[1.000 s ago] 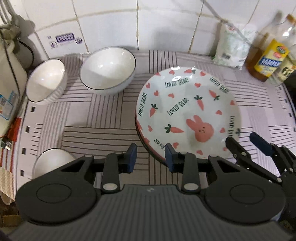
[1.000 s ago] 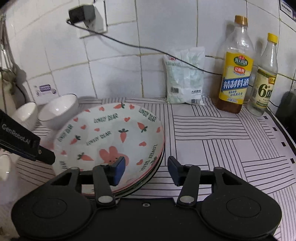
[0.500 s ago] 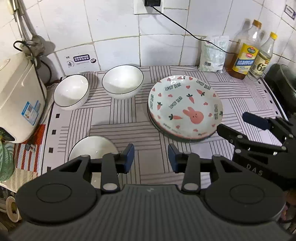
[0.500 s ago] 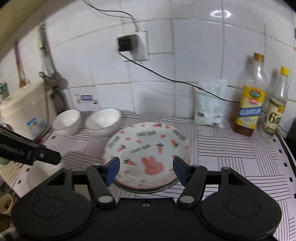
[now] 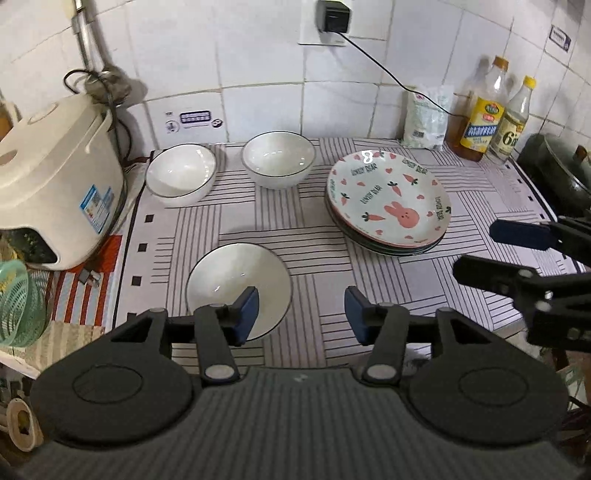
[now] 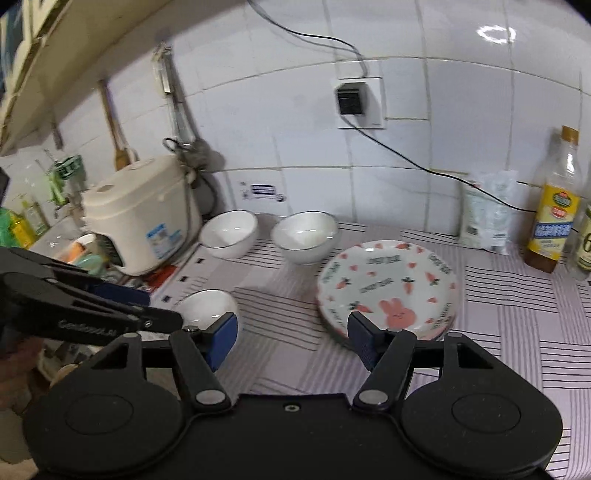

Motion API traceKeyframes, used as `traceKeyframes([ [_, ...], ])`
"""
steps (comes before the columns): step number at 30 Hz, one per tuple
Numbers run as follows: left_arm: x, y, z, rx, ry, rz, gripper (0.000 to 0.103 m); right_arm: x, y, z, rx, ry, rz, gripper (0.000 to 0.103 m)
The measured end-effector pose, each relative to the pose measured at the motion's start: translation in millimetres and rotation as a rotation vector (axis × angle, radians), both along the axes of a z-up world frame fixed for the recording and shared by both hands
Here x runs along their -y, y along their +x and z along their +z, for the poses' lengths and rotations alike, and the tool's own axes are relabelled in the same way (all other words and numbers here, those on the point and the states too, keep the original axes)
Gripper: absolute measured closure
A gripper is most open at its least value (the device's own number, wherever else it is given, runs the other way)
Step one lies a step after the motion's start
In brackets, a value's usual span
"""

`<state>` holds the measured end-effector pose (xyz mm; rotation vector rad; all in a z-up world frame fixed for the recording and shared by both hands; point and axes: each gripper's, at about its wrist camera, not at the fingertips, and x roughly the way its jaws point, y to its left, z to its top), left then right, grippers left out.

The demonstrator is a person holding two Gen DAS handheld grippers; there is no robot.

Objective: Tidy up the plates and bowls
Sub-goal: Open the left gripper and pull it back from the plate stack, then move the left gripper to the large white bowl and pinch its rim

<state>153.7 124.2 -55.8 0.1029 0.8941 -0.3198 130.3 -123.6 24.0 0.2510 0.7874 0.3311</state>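
Left gripper (image 5: 301, 312) angled down above near white bowl (image 5: 236, 280), jaws just widened, empty, right gripper (image 6: 291, 341) tilted down near plate stack (image 6: 388, 288), jaws apart, just widened, holding nothing

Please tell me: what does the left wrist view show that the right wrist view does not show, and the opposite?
Only the left wrist view shows a dark pot at the right edge, a green basket at the left edge, and the right gripper, open and empty.

Only the right wrist view shows utensils hanging on the wall, and the left gripper, open and empty.

Both show three white bowls, the plate stack, the rice cooker, the oil bottle, the white bag and the wall plug.
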Motion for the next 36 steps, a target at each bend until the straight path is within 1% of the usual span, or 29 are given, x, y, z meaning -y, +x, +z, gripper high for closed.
traceKeyframes([
  [3,-15.5,-1.8,-3.7,0.019,-0.01,0.005,0.048,-12.6,-6.1,8.4,0.016,0.002,0.034,0.032],
  [5,-25.6,-1.0,-7.8,0.025,-0.014,0.012,0.044,-20.4,-9.2,12.9,0.037,0.009,0.054,0.028],
  [8,-39.0,1.6,-16.4,0.018,-0.019,0.023,0.04,-34.6,-10.1,13.1,0.066,0.009,0.08,0.025],
  [9,-43.9,3.2,-19.7,0.018,-0.019,0.03,0.039,-39.1,-8.8,11.7,0.071,0.009,0.085,0.023],
  [13,-63.6,13.6,-33.4,0.006,-0.02,0.074,0.029,-54.2,-3.9,1.5,0.091,0.026,0.098,0.021],
  [16,-76.9,22.3,-44.9,-0.002,-0.025,0.108,0.025,-67.2,3.2,-8.9,0.106,0.029,0.113,0.021],
  [19,-86.1,28.2,-57.9,0.004,-0.029,0.137,0.018,-79.5,9.2,-19.8,0.147,0.012,0.114,0.021],
  [23,-91.6,37.5,-76.0,0.01,-0.019,0.162,0.016,-94.6,23.9,-42.1,0.169,0.009,0.126,0.021],
  [26,-92.4,43.9,-91.2,-0.001,-0.006,0.162,0.016,-104.6,38.7,-61.6,0.123,-0.004,0.127,0.021],
  [29,-92.5,46.8,-102.0,-0.011,-0.008,0.154,0.016,-111.6,57.2,-78.2,0.002,-0.01,0.172,0.021],
  [31,-93.7,48.6,-107.2,-0.022,-0.017,0.161,0.016,-111.5,67.2,-85.4,-0.066,0.01,0.189,0.021],
  [36,-97.5,54.8,-114.5,-0.056,-0.061,0.174,0.017,-110.5,85.1,-101.1,-0.177,0.025,0.195,0.022],
])
